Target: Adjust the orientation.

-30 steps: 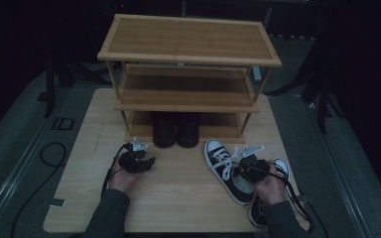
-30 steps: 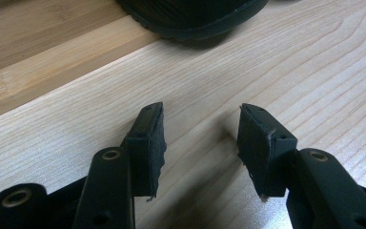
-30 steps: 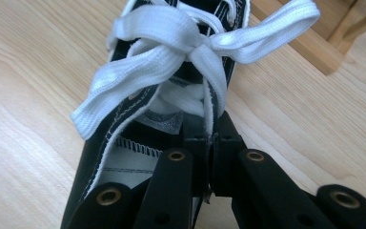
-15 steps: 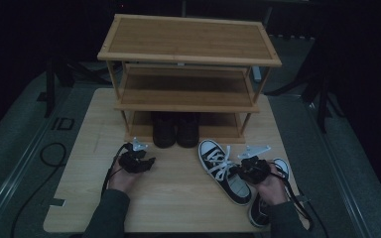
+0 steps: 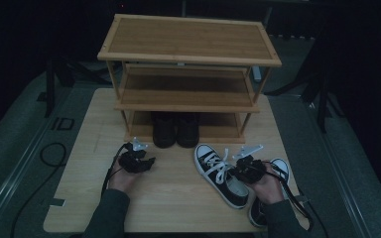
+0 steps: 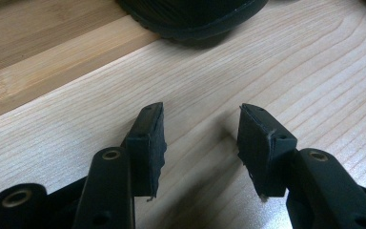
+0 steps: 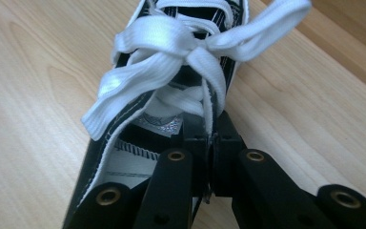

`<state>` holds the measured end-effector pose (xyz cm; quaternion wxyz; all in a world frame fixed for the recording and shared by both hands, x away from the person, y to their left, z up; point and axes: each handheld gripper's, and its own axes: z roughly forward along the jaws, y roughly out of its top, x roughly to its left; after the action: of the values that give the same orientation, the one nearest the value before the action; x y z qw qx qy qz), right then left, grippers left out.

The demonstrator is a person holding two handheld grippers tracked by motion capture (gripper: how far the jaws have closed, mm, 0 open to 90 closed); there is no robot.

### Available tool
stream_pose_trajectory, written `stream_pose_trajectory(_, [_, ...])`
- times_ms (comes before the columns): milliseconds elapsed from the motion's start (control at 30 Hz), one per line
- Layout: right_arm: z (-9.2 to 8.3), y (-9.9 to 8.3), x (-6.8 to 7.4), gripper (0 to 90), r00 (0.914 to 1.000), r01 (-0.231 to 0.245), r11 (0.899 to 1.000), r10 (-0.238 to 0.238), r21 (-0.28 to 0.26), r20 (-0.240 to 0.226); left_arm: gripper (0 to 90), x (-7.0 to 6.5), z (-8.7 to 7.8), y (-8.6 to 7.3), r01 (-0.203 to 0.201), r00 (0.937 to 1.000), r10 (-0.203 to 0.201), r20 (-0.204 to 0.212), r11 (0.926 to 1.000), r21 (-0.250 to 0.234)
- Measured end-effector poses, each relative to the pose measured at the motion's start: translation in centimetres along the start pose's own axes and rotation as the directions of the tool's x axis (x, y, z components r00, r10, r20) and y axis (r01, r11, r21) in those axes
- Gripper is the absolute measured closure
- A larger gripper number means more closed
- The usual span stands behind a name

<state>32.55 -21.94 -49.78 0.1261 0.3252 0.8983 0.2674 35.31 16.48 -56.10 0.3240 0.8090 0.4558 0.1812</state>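
Note:
A black low-top sneaker [image 5: 217, 172] with white laces [image 7: 171, 52] lies on the wooden table [image 5: 178, 213], toe toward the rack. My right gripper [image 5: 241, 172] is shut on the upper edge of that sneaker [image 7: 138, 143] beside the eyelets; in the right gripper view its jaws [image 7: 213, 143] pinch the thin side wall, with a lace running down between them. A second matching sneaker [image 5: 279, 167] lies just right of it, partly under the hand. My left gripper [image 5: 146, 163] rests on the table at the left, and its jaws [image 6: 202, 138] stand open over bare wood.
A three-tier bamboo shoe rack [image 5: 188, 59] stands at the back of the table. A pair of black shoes [image 5: 176, 130] sits on its bottom shelf; one toe [image 6: 195, 16] lies just ahead of the left gripper. Cables trail from both grippers.
The right gripper has shifted a little to the left with the sneaker, whose toe now lies closer to the black shoes. The left gripper has stayed put.

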Motion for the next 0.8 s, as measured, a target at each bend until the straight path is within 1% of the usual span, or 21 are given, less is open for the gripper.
stream_pose_trajectory(67, [0.0, 0.1, 0.1, 84.3, 0.9998, 0.003, 1.000, -0.003, 0.019, 0.019, 52.2, 0.0, 0.0, 0.0, 0.000, 1.0000, 0.000, 0.000, 1.0000, 0.000])
stream_pose_trajectory(133, [-0.3, 0.1, 0.1, 78.0, 0.9997, 0.012, 1.000, -0.012, 0.010, 0.021, 52.3, 0.0, 0.0, 0.0, 0.001, 1.0000, -0.001, 0.000, 1.0000, -0.001])
stream_pose_trajectory(167, [-0.7, 0.2, 0.2, 76.6, 0.9994, 0.018, 1.000, -0.019, 0.003, 0.030, 52.3, 0.0, 0.0, 0.0, 0.002, 1.0000, -0.002, 0.001, 1.0000, -0.002])
stream_pose_trajectory(200, [-1.1, 0.2, 0.1, 75.6, 0.9995, 0.019, 1.000, -0.019, -0.006, 0.023, 52.3, 0.0, 0.0, 0.0, 0.001, 1.0000, -0.001, 0.000, 1.0000, -0.001])
stream_pose_trajectory(233, [-1.4, 0.1, 0.0, 73.5, 0.9994, 0.023, 1.000, -0.023, -0.013, 0.026, 52.3, 0.0, 0.0, 0.0, 0.001, 1.0000, -0.001, 0.000, 1.0000, -0.001])
stream_pose_trajectory(300, [-2.1, 0.0, -0.1, 71.7, 0.9994, 0.010, 0.999, -0.009, -0.030, 0.034, 52.3, 0.0, 0.0, 0.0, 0.001, 1.0000, -0.001, 0.000, 1.0000, -0.002])
stream_pose_trajectory(367, [-2.7, -0.1, -0.4, 69.6, 0.9996, -0.003, 0.999, 0.005, -0.052, 0.028, 52.2, 0.0, 0.0, 0.0, 0.001, 1.0000, -0.001, 0.000, 1.0000, -0.003])
stream_pose_trajectory(467, [-3.4, -0.4, -0.6, 66.5, 0.9992, -0.007, 0.998, 0.010, -0.061, 0.038, 52.2, 0.0, 0.0, 0.0, 0.001, 1.0000, -0.001, 0.000, 1.0000, -0.002])
stream_pose_trajectory(567, [-3.9, -0.8, -0.9, 62.3, 0.9978, -0.012, 0.997, 0.016, -0.072, 0.065, 52.2, 0.0, 0.0, 0.0, 0.000, 1.0000, 0.000, 0.000, 1.0000, -0.003])
stream_pose_trajectory(633, [-4.2, -1.1, -1.1, 60.1, 0.9970, -0.030, 0.996, 0.035, -0.083, 0.069, 52.2, 0.0, 0.0, 0.0, 0.000, 1.0000, 0.000, 0.000, 1.0000, -0.004])
stream_pose_trajectory(800, [-4.8, -1.9, -1.5, 57.0, 0.9941, -0.044, 0.993, 0.055, -0.111, 0.093, 52.2, 0.0, 0.0, -0.1, -0.002, 1.0000, 0.002, 0.000, 1.0000, -0.004])
